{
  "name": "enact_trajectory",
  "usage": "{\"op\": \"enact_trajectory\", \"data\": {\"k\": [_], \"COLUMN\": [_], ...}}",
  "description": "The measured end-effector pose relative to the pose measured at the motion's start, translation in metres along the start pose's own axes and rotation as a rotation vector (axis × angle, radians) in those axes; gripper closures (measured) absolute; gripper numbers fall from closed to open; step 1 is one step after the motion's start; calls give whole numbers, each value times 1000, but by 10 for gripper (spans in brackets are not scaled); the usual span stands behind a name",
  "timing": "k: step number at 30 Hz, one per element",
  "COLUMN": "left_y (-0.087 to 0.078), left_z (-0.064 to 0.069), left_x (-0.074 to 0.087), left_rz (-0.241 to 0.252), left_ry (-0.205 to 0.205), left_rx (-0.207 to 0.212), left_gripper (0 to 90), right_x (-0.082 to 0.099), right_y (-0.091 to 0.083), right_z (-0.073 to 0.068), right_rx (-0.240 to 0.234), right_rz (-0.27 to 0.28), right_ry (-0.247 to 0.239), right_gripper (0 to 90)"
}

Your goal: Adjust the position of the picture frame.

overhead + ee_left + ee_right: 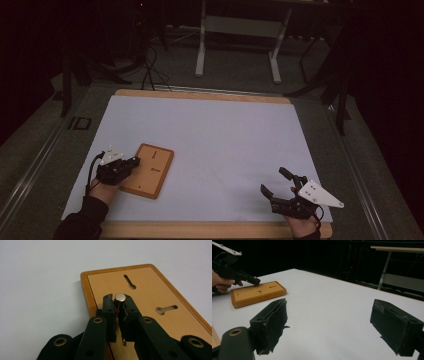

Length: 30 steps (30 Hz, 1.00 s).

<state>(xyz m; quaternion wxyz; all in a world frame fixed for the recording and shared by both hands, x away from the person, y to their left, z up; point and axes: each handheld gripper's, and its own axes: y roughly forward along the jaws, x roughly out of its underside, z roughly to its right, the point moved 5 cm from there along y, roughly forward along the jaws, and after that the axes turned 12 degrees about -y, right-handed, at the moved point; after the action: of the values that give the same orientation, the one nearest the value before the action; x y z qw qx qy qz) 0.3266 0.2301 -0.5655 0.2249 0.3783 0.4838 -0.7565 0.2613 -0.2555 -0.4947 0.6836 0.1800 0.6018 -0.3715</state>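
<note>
Metal pin (120,297): upright over wooden board (150,295), pinched at the tips.
Left gripper (119,305): jaws clamped on pin, over the board's near-left part.
Right gripper (277,182): jaws spread wide, nothing between, well apart on white table (225,135).

Through the left gripper view I see my left claw (119,305) clamped on a small metal pin (120,298) standing upright between the black jaws. Beneath lies a wooden board (150,297) with two keyhole slots (130,281), resting flat on the pale table (40,282).
</note>
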Motion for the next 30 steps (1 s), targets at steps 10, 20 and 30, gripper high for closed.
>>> {"op": "enact_trajectory", "data": {"k": [10, 20, 30], "left_y": [-1, -7, -17], "left_z": [0, 3, 12], "left_x": [0, -8, -28], "left_rz": [28, 58, 127], "left_ry": [-4, 3, 20], "left_rx": [-11, 31, 51], "left_gripper": [845, 847, 847], "right_x": [0, 2, 3], "right_y": [0, 1, 1], "right_z": [2, 3, 3], "right_rx": [10, 14, 14], "right_rz": [-3, -8, -17], "right_ry": [8, 9, 10], "right_gripper": [137, 138, 138]}}
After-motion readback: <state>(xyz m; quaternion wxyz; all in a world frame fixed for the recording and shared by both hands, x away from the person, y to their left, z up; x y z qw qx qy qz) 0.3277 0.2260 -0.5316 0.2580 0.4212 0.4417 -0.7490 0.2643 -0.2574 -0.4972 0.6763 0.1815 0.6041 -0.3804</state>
